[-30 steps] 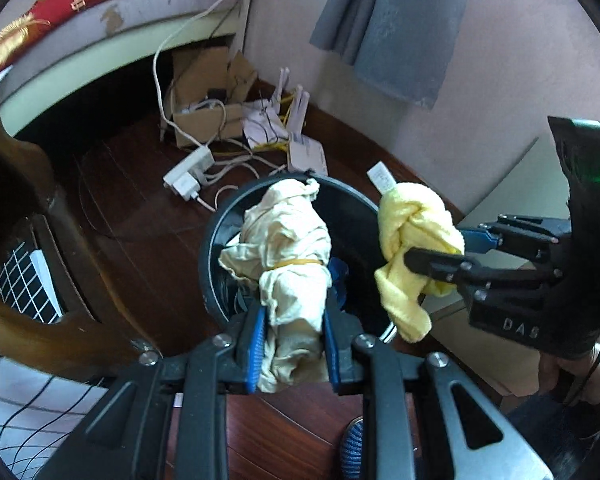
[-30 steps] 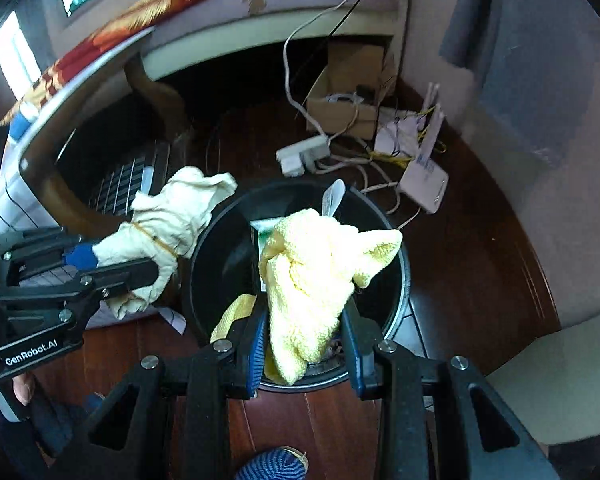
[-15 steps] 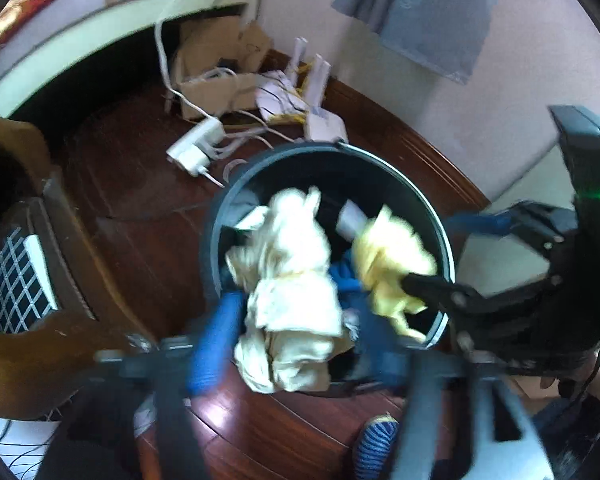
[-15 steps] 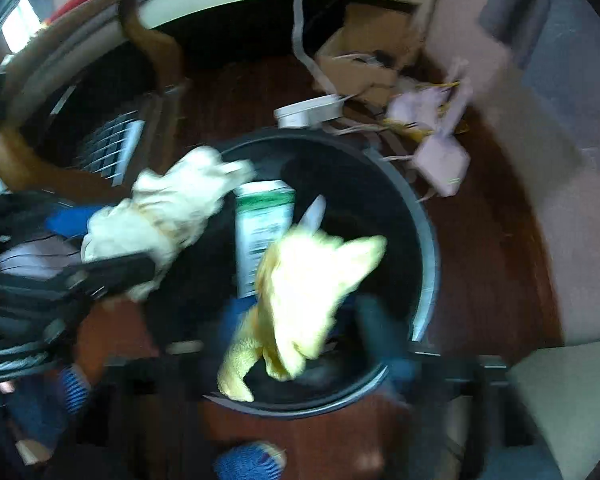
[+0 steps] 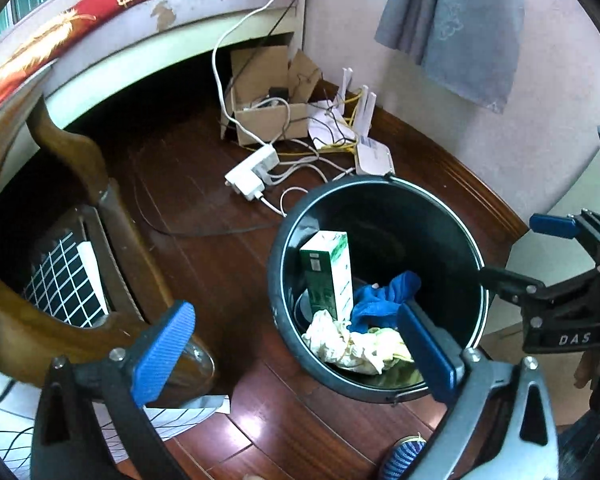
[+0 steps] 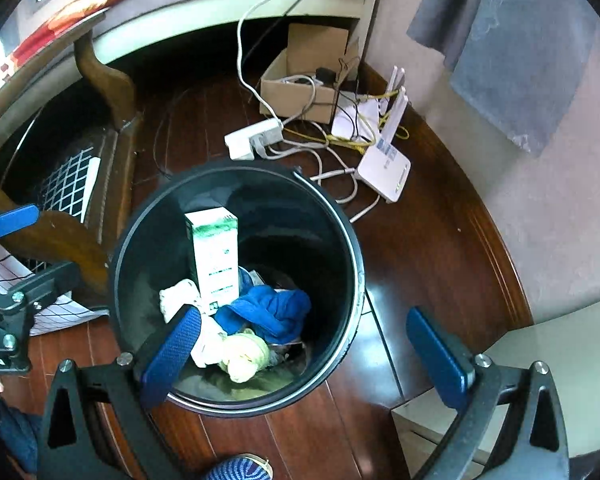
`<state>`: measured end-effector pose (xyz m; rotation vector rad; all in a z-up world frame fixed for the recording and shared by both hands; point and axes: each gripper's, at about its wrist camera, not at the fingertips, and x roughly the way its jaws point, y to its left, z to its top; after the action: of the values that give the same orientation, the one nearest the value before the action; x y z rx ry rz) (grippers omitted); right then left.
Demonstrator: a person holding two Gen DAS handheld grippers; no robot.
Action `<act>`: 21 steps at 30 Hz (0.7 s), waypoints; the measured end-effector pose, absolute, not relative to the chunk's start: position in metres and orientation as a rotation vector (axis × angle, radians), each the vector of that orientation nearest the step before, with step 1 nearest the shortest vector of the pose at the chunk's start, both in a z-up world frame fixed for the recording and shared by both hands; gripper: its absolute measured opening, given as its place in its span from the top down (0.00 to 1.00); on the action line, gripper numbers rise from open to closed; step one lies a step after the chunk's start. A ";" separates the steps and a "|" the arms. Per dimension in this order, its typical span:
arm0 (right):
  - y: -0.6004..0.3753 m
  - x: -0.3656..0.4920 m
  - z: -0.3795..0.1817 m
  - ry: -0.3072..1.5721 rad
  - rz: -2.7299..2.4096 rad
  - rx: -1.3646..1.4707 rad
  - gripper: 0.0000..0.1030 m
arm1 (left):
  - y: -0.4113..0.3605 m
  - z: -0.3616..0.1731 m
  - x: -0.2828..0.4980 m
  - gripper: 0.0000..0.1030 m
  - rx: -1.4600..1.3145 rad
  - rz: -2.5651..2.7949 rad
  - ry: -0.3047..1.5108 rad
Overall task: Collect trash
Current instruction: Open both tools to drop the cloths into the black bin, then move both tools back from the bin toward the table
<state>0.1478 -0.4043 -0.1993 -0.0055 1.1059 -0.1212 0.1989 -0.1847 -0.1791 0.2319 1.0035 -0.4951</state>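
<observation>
A black round trash bin [image 5: 278, 280] [image 6: 356, 264] stands on the wooden floor. Inside lie a cream cloth [image 5: 332, 340] [image 6: 176, 296], a yellow cloth [image 6: 244, 356] [image 5: 392, 346], a blue cloth [image 5: 384, 300] [image 6: 276, 308] and an upright green-and-white carton [image 5: 328, 272] [image 6: 216, 256]. My left gripper [image 5: 296, 352] is open and empty above the bin's near left rim. My right gripper [image 6: 304, 356] is open and empty above the bin's near right rim; it also shows in the left wrist view [image 5: 540, 256].
A cardboard box [image 5: 268, 120] [image 6: 304, 80], a white power strip [image 5: 252, 172] [image 6: 256, 138], a white router [image 5: 374, 156] [image 6: 384, 168] and tangled cables lie behind the bin. A wooden chair leg [image 5: 80, 160] [image 6: 108, 84] and a checked cloth [image 5: 64, 280] are on the left.
Both grippers opened and let go. The cream cloth and the yellow cloth dropped from the grippers into the bin. Both grippers drew back and higher over the bin.
</observation>
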 end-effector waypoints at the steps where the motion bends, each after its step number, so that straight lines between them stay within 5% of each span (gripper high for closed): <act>1: -0.402 0.147 -0.196 1.102 -0.119 -0.009 0.00 | -0.184 -0.176 0.197 0.00 0.233 -0.492 0.997; 21: -0.378 0.111 -0.126 0.985 -0.102 -0.025 0.00 | -0.160 -0.106 0.166 0.00 0.212 -0.458 0.882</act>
<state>0.1112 -0.3775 -0.1260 -0.0246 0.9854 -0.1021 0.1662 -0.1596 -0.1062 0.2123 0.8822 -0.4584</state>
